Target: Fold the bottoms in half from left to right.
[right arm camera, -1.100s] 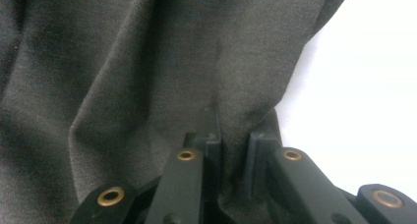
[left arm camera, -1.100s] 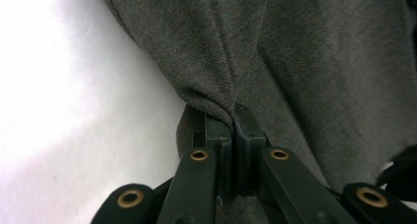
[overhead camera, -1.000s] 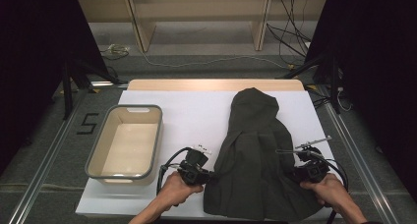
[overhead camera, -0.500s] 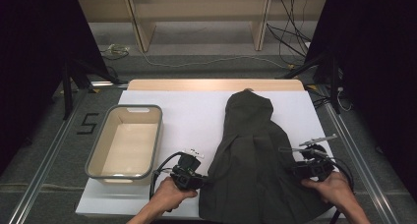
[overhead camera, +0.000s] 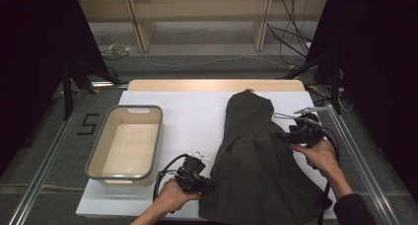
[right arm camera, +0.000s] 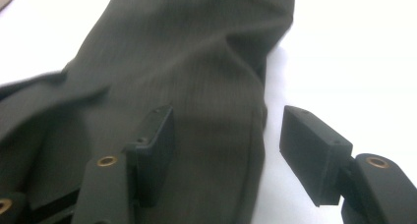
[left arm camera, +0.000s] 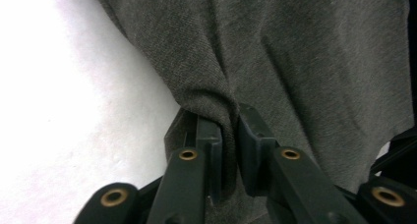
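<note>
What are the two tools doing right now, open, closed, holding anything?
Left tool: closed on a pinched fold of the dark garment.
Right tool: open, its jaws have just been opening, above the garment's edge without gripping it.

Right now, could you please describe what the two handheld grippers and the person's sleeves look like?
Both the left gripper and the right gripper are black, with flat rectangular pads and brass-coloured rivets on the linkages. A black cable loops from the left one; the right carries a grey plate. A dark sleeve covers the right forearm.
</note>
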Motion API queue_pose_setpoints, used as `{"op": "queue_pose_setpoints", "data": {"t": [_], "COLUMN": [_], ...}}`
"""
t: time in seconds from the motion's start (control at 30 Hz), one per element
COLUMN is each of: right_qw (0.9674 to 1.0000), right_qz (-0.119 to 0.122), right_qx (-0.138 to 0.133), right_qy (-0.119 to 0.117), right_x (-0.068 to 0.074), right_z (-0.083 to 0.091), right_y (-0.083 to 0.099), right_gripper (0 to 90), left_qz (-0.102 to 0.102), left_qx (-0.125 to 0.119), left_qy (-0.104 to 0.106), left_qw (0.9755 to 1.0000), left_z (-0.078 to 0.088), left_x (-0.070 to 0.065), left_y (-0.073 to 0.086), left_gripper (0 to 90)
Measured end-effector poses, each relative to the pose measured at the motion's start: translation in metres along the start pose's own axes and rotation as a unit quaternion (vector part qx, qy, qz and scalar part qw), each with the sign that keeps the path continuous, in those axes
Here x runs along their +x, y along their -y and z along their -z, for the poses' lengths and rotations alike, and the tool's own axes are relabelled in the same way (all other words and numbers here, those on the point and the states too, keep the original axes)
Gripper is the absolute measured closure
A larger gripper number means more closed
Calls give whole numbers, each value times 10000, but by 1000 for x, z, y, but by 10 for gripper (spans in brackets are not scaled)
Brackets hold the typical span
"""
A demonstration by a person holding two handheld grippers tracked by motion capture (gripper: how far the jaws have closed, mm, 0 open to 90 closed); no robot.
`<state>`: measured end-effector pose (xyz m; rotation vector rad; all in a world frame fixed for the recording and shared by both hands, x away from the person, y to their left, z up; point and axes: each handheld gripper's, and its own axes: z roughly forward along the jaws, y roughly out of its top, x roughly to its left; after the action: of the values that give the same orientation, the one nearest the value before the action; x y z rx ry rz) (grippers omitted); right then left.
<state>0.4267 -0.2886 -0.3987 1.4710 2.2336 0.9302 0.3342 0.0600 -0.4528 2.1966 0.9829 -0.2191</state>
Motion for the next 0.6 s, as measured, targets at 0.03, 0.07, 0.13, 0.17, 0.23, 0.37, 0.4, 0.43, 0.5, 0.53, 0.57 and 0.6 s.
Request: {"op": "queue_pose_setpoints", "data": {"t": [0.03, 0.07, 0.13, 0.17, 0.23, 0.37, 0.4, 0.43, 0.5, 0.53, 0.57, 0.6], "right_qw": [10000, 10000, 10000, 10000, 9999, 9998, 9998, 9998, 9997, 9996, 9995, 9995], "right_qz": [-12, -33, -2, -1, -42, -111, -111, -100, -120, -107, -82, -89], "right_qx": [-8, 1, 49, 50, 69, 104, 104, 108, 121, 183, 225, 255], "right_qy": [-23, -17, -25, -52, -99, -134, -134, -148, -201, -202, -188, -162], "right_x": [0, -1, -1, -2, -3, -6, -6, -6, -5, -4, -3, -3], "right_z": [-5, -10, -18, -22, -29, -40, -40, -42, -47, -49, -52, -55], "right_y": [-4, -8, -14, -16, -19, -29, -29, -31, -34, -35, -36, -36], "right_gripper": [376, 373, 355, 353, 345, 339, 339, 341, 351, 354, 363, 387], "left_qz": [1, -7, -30, -44, -20, -26, 0, 10, 27, -6, -24, -32], "left_qx": [-8, -6, 5, 16, -5, -34, -57, -91, -156, -156, -157, -150], "left_qy": [3, 8, -7, -8, 3, 20, 14, 8, 20, 25, 21, -8], "left_qw": [10000, 10000, 10000, 10000, 10000, 10000, 10000, 10000, 9999, 9999, 9999, 9999], "left_z": [0, 0, 1, 1, 1, 2, 3, 4, 6, 8, 9, 9], "left_x": [0, 0, 0, 0, 0, 0, 0, 1, 0, 0, 0, 0], "left_y": [0, 0, 0, 0, 0, -1, -2, -3, -3, -4, -3, -3], "left_gripper": [824, 827, 827, 827, 822, 751, 751, 724, 723, 723, 723, 758]}}
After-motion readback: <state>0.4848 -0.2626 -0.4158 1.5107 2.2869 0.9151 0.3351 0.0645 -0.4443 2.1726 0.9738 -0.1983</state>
